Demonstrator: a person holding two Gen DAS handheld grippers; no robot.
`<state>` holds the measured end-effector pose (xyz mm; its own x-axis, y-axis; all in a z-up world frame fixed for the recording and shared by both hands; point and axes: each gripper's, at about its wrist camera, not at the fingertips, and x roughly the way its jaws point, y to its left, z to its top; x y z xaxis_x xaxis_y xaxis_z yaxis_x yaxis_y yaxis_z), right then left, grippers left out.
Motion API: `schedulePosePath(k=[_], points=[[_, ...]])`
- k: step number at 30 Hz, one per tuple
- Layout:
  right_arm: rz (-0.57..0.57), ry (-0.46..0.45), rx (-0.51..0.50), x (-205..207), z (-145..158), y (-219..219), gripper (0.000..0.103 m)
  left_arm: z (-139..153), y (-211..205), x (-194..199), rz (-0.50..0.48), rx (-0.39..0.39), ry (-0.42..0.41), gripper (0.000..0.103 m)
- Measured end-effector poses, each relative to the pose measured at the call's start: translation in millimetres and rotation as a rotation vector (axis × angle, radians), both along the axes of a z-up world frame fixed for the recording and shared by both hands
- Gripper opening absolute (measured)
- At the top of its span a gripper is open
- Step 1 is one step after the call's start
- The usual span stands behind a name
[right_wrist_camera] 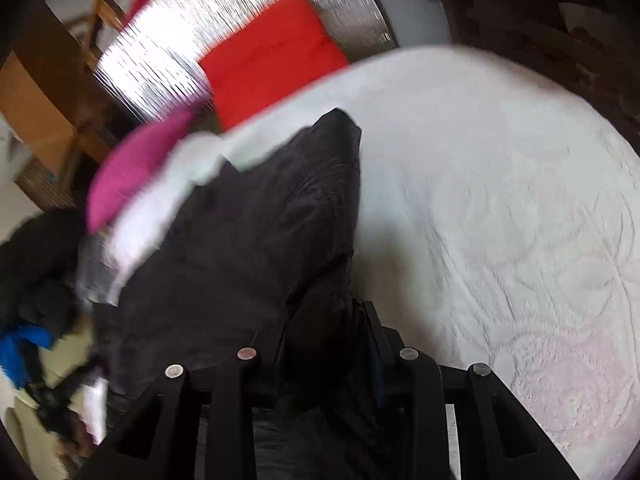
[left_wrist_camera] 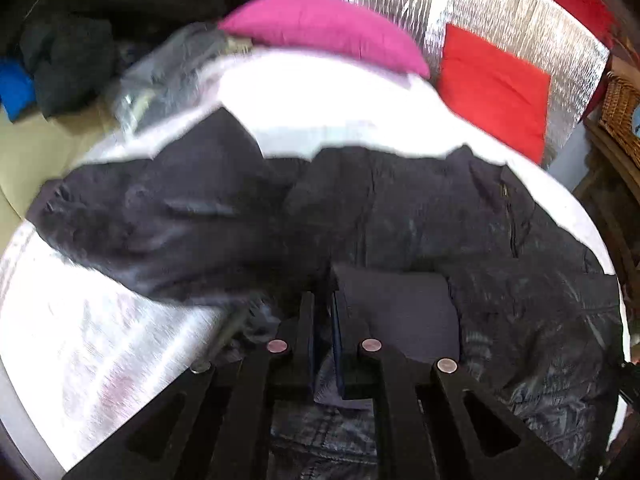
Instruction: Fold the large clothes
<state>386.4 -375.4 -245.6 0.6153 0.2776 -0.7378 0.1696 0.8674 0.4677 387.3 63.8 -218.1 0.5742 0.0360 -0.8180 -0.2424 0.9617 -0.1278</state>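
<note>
A large dark padded jacket (left_wrist_camera: 400,208) lies spread across the white bedcover (left_wrist_camera: 320,96). My left gripper (left_wrist_camera: 323,312) is shut on a fold of the jacket's dark fabric near its lower edge. In the right wrist view the jacket (right_wrist_camera: 256,240) stretches away toward the pillows, with one corner pointing up. My right gripper (right_wrist_camera: 324,320) is shut on a bunched edge of the jacket, over the white bedcover (right_wrist_camera: 500,200). Both views are blurred by motion.
A pink pillow (left_wrist_camera: 324,28) and a red cushion (left_wrist_camera: 496,84) lie at the head of the bed against a silver foil panel (left_wrist_camera: 480,4). A pile of dark clothes (left_wrist_camera: 68,56) lies to the left. A wicker basket (left_wrist_camera: 620,112) stands at right.
</note>
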Motion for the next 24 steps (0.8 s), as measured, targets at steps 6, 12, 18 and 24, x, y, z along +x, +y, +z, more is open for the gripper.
schedulePosePath(k=[6,12,18,24], points=[[0.007,-0.010,0.046,0.5,1.1,-2.6,0.076,-23.0,1.4,7.0,-0.029,-0.080,0.124,0.068],[-0.033,0.013,0.019,11.3,-18.1,-1.8,0.077,-25.3,-1.5,7.6,-0.085,-0.111,0.113,0.037],[0.000,-0.020,-0.078,16.3,-10.0,19.3,0.049,-8.1,-12.0,12.7,-0.102,-0.024,0.011,0.006],[-0.023,-0.099,-0.118,5.1,11.9,27.3,0.044,27.9,-18.6,12.7,-0.074,0.106,-0.140,0.004]])
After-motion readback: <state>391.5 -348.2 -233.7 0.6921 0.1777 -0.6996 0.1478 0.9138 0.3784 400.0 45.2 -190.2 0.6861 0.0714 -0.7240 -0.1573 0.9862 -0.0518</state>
